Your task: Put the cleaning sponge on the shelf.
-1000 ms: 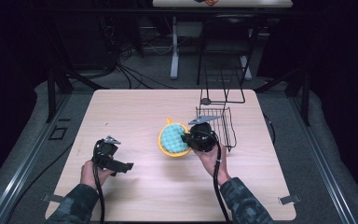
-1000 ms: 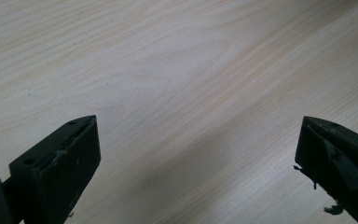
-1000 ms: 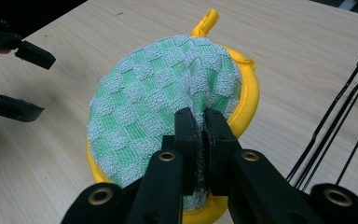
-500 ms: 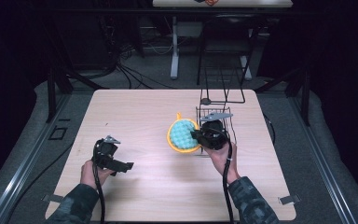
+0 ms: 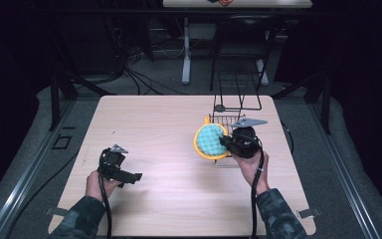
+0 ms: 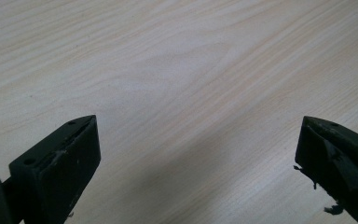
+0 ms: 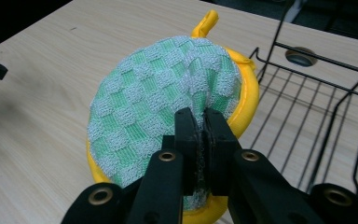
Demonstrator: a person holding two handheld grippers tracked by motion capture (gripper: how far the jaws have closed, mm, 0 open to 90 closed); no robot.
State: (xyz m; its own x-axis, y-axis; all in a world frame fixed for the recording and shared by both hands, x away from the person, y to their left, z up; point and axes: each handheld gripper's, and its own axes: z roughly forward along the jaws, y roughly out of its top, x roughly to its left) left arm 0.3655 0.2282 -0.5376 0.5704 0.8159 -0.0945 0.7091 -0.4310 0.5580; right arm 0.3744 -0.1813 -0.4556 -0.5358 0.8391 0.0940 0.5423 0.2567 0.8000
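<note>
Wooden table (image 5: 179, 124): right gripper (image 7: 197, 140) clamped on green-checked, yellow-rimmed pot holder (image 7: 163, 102) beside wire rack (image 7: 307, 112); left gripper (image 6: 196, 154) wide open, empty.

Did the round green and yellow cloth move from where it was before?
Yes. The round cloth, pinched in the right gripper, has moved right across the table, toward the black wire basket, and now reaches it.
</note>
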